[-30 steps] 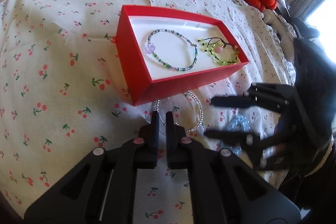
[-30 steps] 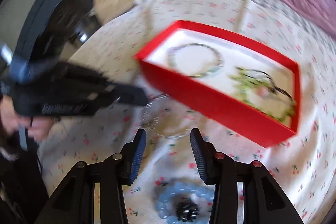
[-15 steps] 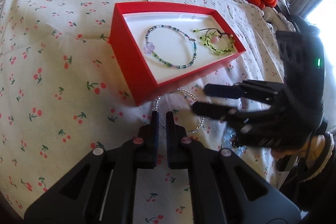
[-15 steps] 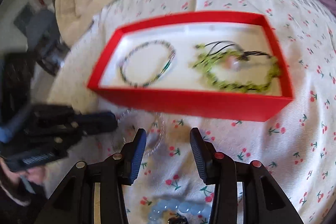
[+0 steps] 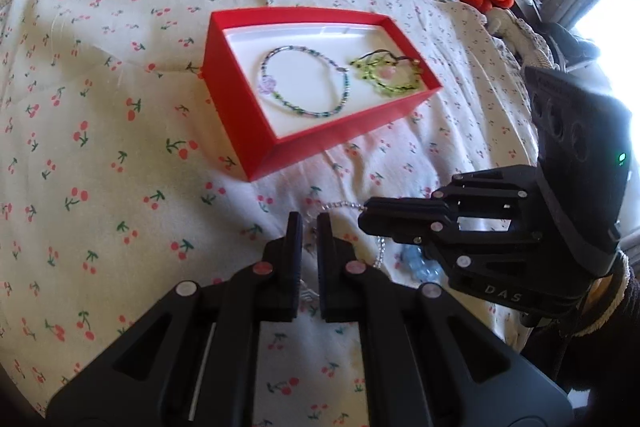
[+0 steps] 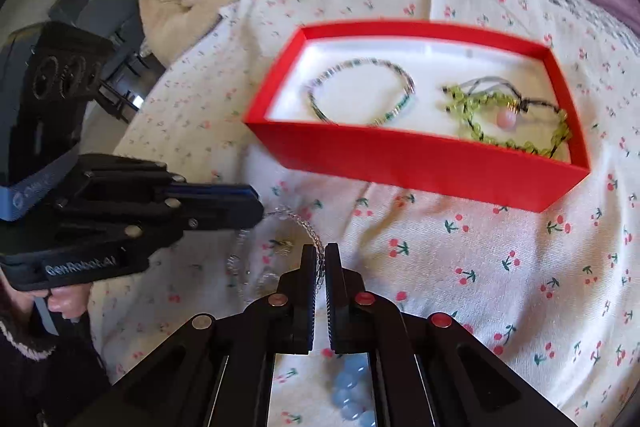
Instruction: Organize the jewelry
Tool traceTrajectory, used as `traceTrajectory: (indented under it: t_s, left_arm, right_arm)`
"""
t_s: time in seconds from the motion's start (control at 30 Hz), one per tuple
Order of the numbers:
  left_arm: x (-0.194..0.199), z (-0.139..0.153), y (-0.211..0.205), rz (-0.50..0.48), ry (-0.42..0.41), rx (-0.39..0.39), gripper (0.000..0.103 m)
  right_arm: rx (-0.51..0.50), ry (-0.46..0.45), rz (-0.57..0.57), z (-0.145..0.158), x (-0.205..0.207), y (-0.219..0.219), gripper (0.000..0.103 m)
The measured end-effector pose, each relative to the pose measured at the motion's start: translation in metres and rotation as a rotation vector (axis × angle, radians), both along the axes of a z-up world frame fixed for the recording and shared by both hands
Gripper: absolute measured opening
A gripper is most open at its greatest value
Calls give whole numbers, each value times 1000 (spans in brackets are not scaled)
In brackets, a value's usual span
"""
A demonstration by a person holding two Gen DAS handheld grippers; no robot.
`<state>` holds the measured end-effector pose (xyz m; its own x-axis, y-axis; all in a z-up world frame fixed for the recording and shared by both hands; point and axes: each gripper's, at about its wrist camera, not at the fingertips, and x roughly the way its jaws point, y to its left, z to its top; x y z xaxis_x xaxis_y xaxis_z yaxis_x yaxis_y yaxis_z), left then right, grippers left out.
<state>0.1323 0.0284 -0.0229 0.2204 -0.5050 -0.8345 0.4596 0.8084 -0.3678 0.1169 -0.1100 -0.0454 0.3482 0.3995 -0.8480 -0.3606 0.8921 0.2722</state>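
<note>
One red box (image 6: 420,163) sits on a cherry-print bed cover (image 5: 100,167). Inside lie two bracelets: one multicolored beaded bracelet (image 5: 306,87) and one green beaded bracelet (image 5: 384,77). In front of the box, on the cover, a clear beaded bracelet (image 6: 304,227) is pinched by the right hand-held gripper (image 6: 319,269). The left hand-held gripper (image 5: 306,227) is nearly closed at the same bracelet; contact is unclear. One blue bead bracelet (image 6: 352,395) is partly hidden beneath the right gripper.
</note>
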Motion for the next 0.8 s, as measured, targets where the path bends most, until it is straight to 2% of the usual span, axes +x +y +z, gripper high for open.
traceTrajectory:
  t_s: [0.17,0.27,0.4,0.57,0.8]
  left_arm:
    - [-6,9,6,14,-15,-28,7]
    - [-11,13,10,16,-30,-17,16]
    - [-17,13,8,-4,-31,-1,18]
    - [-26,0,-10,-61,-10,44,18]
    - [-26,-7,-26,-134,-106,123,18]
  right_arm:
    - [-3,-72,1,23,-13,2,4]
    - [-10,-101,-7,33,-21,2,4]
    - [-5,-86,-25,38,-24,-7,4]
    - [-23,-89,-41,41,-30,-16,4]
    - [-54,-80,-75,35,-29,-27,4]
